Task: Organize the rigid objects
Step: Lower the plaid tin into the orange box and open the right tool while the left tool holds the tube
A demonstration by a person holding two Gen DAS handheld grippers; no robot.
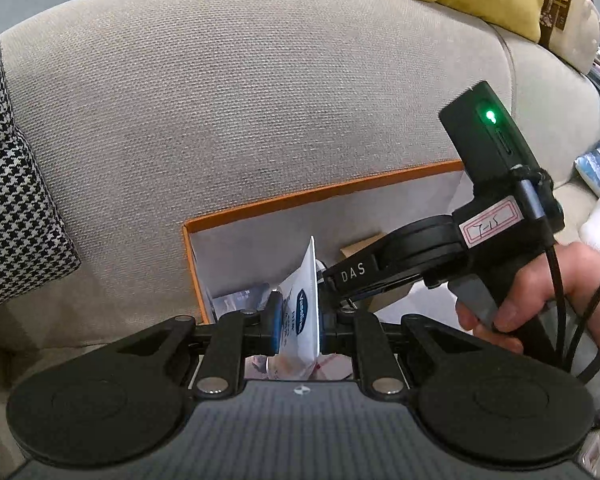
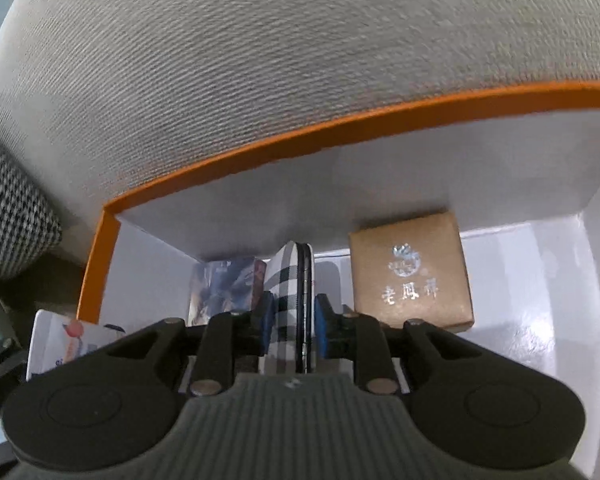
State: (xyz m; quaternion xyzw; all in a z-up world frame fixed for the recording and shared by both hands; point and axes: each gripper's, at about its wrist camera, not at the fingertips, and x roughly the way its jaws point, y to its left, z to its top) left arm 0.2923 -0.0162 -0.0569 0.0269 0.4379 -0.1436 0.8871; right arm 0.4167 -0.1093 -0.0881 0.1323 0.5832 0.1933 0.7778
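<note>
Left gripper [image 1: 298,330]: clamping a white Vaseline tube [image 1: 306,312], standing upright, over the orange-rimmed box [image 1: 320,192]. Right gripper [image 2: 290,322]: pinching a plaid compact case [image 2: 286,300] edge-up inside the box [image 2: 260,148], pointing toward the far wall. Kraft-brown carton [image 2: 410,276] and printed packet [image 2: 224,284] are sitting within.

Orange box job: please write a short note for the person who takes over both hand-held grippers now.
Left hand-held gripper: shut on the white Vaseline tube, held at the orange box.
Right hand-held gripper: shut on the plaid case, inside the box.
Done: brown gift box and printed small box lie in the box.
Left: set down the case, then the tube.
</note>
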